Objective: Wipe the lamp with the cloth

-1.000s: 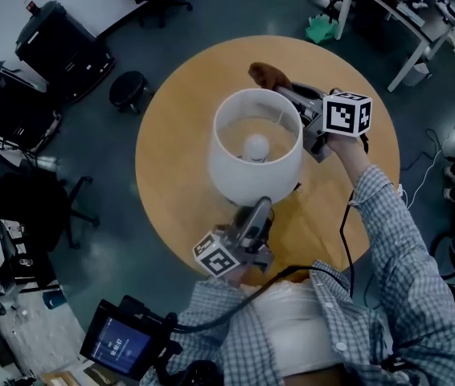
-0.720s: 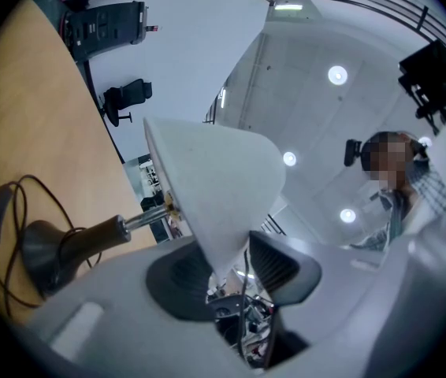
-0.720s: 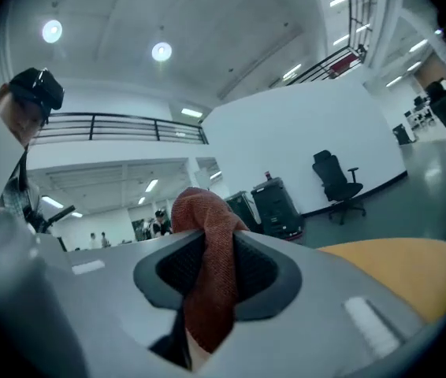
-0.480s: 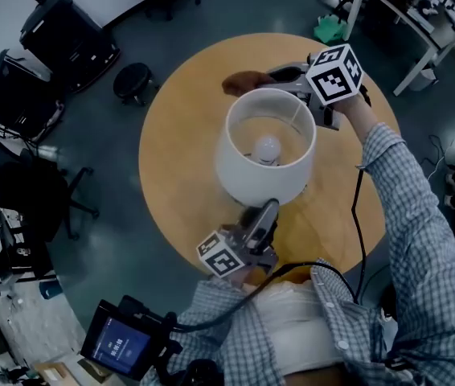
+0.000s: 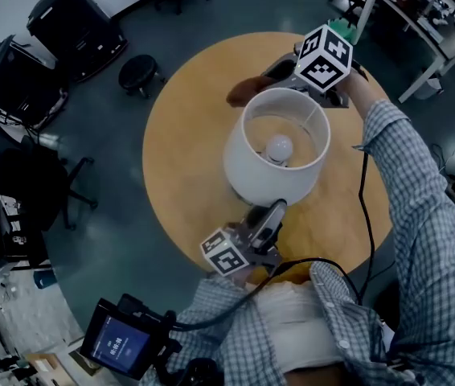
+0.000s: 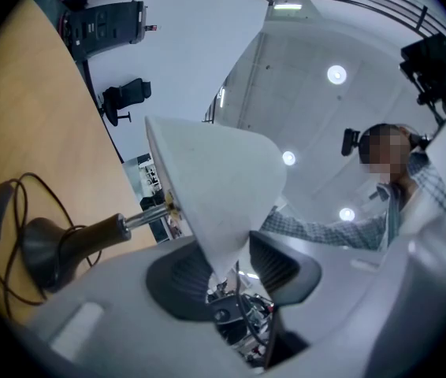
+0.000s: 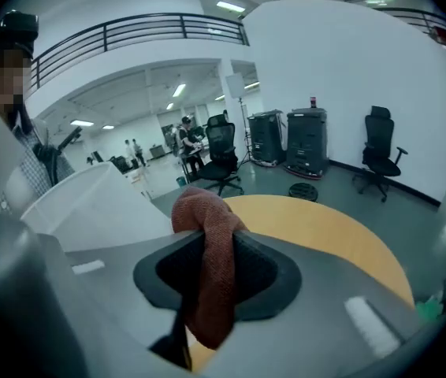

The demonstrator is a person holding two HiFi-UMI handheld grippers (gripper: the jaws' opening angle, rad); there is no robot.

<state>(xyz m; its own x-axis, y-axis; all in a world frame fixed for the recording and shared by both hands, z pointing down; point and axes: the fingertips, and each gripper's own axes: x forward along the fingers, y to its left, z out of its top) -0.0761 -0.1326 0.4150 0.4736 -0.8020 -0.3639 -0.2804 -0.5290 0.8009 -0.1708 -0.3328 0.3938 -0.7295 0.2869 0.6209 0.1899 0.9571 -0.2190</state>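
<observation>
Mid-wipe, by the look: left claw pinching lamp shade's rim, right claw clamped on cloth just beside the far rim; most of the shade probably left.

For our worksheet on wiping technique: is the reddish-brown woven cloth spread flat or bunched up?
Bunched up: the reddish-brown woven cloth sits as a crumpled wad pinched in the right gripper.

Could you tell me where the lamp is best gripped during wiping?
Probably the lampshade by its thin lower rim, from the person's side, as the left gripper does: it slips edge-on between jaws, leaving the far side for the cloth.
</observation>
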